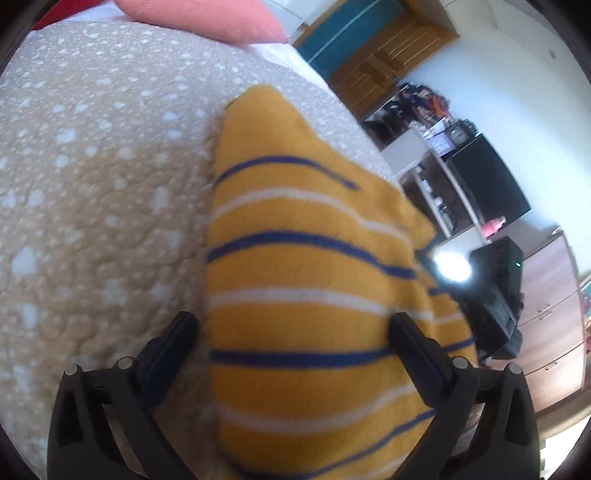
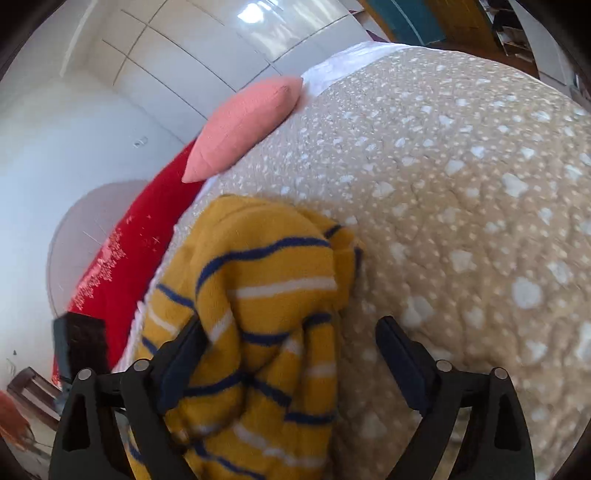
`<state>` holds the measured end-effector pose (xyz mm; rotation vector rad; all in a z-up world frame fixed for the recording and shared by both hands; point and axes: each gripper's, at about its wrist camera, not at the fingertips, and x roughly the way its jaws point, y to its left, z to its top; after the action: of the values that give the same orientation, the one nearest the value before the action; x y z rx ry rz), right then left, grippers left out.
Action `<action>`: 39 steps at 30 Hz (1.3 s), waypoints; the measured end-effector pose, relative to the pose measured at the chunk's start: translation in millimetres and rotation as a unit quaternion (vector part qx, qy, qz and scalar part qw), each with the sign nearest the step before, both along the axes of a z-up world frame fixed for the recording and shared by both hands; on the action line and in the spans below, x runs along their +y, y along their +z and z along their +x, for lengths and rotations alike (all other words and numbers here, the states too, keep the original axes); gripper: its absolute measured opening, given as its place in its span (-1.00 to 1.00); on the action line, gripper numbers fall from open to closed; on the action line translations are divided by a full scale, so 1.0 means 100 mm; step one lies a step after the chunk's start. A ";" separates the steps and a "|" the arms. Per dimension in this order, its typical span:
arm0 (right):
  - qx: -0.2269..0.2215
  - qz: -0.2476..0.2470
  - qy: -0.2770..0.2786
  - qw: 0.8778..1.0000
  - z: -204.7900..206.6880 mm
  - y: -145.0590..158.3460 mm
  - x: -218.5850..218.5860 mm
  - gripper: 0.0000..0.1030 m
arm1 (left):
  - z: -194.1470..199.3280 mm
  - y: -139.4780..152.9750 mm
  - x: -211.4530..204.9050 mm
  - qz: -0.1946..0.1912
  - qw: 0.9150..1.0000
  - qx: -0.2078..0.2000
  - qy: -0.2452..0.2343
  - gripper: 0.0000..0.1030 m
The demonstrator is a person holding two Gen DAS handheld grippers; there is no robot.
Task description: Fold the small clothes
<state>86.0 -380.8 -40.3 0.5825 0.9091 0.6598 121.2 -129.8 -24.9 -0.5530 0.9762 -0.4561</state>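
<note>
Left wrist view: the yellow striped garment (image 1: 303,280) fills the centre and lower middle of the frame, lying on the beige speckled bedspread (image 1: 92,192). Its long axis runs from the bottom centre up to a narrow tip in the upper middle, so it stretches straight ahead of the left gripper (image 1: 295,325). The jaws stand wide, one finger at the cloth's left edge and the other over its right part. The pads do not press on the fabric; nothing is pinched. A pink cushion (image 1: 207,16) sits at the top left.

Right wrist view: the same garment (image 2: 258,314) is bunched in the lower left of the frame, near the bedspread's (image 2: 461,184) edge. The right gripper (image 2: 291,339) is partly spread; its left finger lies against a fold and the right finger stands apart over bare bedspread, so the cloth looks loose rather than held. The bundle lies left of this tool's centre line.

The left gripper seems better lined up with the cloth.
</note>
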 end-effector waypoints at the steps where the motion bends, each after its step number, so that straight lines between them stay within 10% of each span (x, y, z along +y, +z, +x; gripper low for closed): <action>1: 0.013 0.022 0.013 1.000 0.05 -0.01 0.06 0.30 | 0.01 0.04 0.00 -0.027 1.000 -0.001 -0.012 0.78; 8: -0.081 0.037 0.050 0.995 0.24 0.76 0.58 0.01 | 0.04 0.72 0.25 -0.004 0.998 -0.059 0.028 0.62; 12: -0.113 -0.008 0.024 0.993 0.46 0.96 0.71 0.35 | 0.25 0.98 0.34 0.073 0.993 -0.070 0.068 0.69; 16: -0.094 -0.094 -0.024 0.991 0.50 0.70 0.68 0.40 | 0.18 0.71 0.26 0.163 0.982 -0.051 0.078 0.69; 24: -0.136 -0.103 -0.069 0.983 0.09 0.78 0.45 0.36 | -0.55 0.15 0.27 0.267 0.957 -0.064 0.092 0.69; 31: -0.130 -0.063 0.042 0.989 0.07 0.77 1.10 0.36 | -0.73 -0.07 0.48 0.241 0.961 -0.067 0.122 0.87; 34: -0.103 -0.120 -0.014 0.987 0.24 0.55 1.08 0.34 | -0.71 -0.11 0.31 0.290 0.949 -0.071 0.100 0.99; 39: -0.123 -0.149 -0.114 0.974 0.09 0.61 0.62 0.46 | -0.73 -0.09 0.37 0.267 0.955 -0.078 0.105 0.99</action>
<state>95.2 -319.1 20.2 0.3192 0.6789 0.3684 48.2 -92.9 -34.2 -0.1227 0.8331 -0.0333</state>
